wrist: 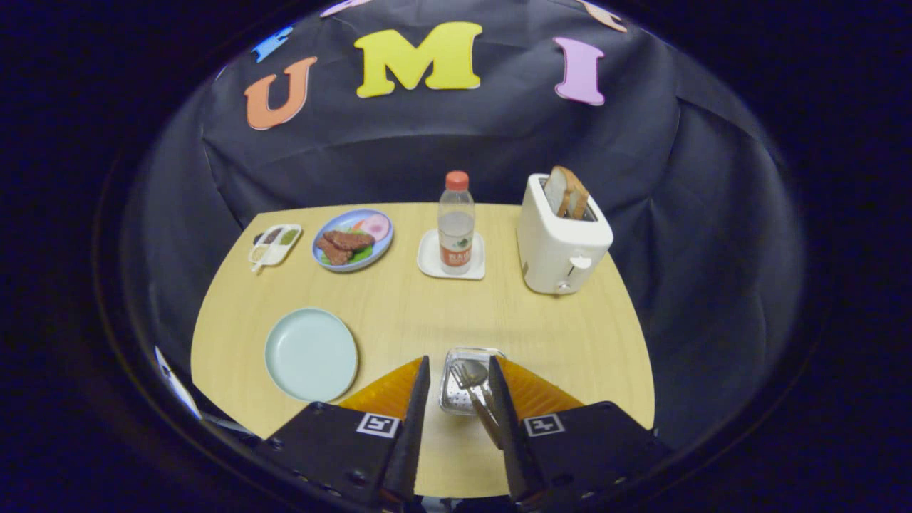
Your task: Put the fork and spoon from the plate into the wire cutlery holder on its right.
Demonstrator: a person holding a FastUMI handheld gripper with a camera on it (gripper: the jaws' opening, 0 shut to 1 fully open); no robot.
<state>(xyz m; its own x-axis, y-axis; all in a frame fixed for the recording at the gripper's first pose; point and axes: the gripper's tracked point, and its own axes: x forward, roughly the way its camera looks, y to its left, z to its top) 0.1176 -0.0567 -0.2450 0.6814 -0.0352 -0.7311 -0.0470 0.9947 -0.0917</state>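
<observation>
The fork and spoon (476, 388) stand in the wire cutlery holder (467, 381), between the released fingers of the gripper (459, 388); the pale plate (311, 354) lies bare to the left. Both utensils look rigid, light and slick; grasp mid-handle, squarely.

Two wedge-shaped fingers on the gripper (459, 374), set apart, black housings behind, square printed markers, small screws
</observation>
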